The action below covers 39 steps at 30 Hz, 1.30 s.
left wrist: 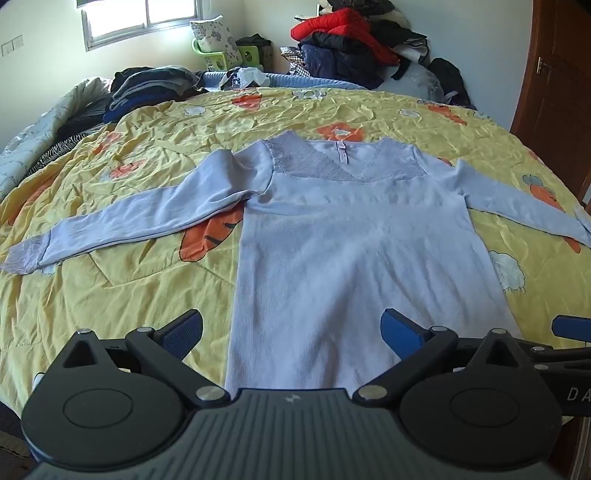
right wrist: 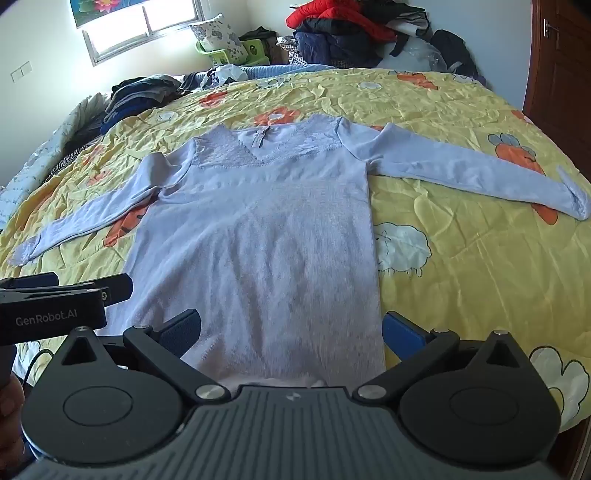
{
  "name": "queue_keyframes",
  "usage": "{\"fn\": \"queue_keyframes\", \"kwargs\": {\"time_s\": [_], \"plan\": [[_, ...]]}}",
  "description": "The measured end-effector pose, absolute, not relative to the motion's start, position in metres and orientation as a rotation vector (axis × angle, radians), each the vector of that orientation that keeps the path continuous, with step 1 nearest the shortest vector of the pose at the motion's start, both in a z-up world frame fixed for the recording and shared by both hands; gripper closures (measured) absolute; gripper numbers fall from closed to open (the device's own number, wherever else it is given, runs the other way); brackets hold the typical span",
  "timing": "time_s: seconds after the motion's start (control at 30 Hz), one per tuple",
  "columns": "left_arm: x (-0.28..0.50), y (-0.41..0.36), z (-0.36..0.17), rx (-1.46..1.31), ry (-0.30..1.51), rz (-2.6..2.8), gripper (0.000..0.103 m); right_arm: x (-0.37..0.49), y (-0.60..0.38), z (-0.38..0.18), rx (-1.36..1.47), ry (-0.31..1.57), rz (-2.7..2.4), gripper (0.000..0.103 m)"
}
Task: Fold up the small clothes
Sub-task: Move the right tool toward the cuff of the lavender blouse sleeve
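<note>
A pale lilac long-sleeved top (left wrist: 332, 236) with a lace yoke lies flat, face up, on the yellow quilt, hem toward me and both sleeves spread out; it also shows in the right wrist view (right wrist: 258, 229). My left gripper (left wrist: 291, 332) is open over the hem's left part, blue pads wide apart, holding nothing. My right gripper (right wrist: 291, 332) is open over the hem's right part, also empty. The left gripper's body (right wrist: 55, 299) shows at the left of the right wrist view. The right gripper's tip (left wrist: 569, 326) shows at the right edge of the left wrist view.
The yellow carrot-and-sheep quilt (left wrist: 147, 273) covers the bed. Folded dark clothes (left wrist: 147, 88) lie at the far left. A heap of clothes with a red jacket (left wrist: 343, 29) stands at the back. A wooden door (left wrist: 554, 74) is at the right.
</note>
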<state>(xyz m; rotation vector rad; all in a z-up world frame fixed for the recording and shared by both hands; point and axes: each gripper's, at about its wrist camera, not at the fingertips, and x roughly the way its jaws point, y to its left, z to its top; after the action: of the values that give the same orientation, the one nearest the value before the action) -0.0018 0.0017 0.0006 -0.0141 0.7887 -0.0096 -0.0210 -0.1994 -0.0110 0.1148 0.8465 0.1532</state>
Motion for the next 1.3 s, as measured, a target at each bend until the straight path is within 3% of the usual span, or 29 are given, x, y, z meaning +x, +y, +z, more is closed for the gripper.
{"fn": "queue_keyframes", "kwargs": {"time_s": [1.3], "plan": [[-0.009,0.005,-0.005,-0.058,0.811,-0.013,0.000,-0.022,-0.207,-0.020,0.126,0.869,0.131,0.000]]}}
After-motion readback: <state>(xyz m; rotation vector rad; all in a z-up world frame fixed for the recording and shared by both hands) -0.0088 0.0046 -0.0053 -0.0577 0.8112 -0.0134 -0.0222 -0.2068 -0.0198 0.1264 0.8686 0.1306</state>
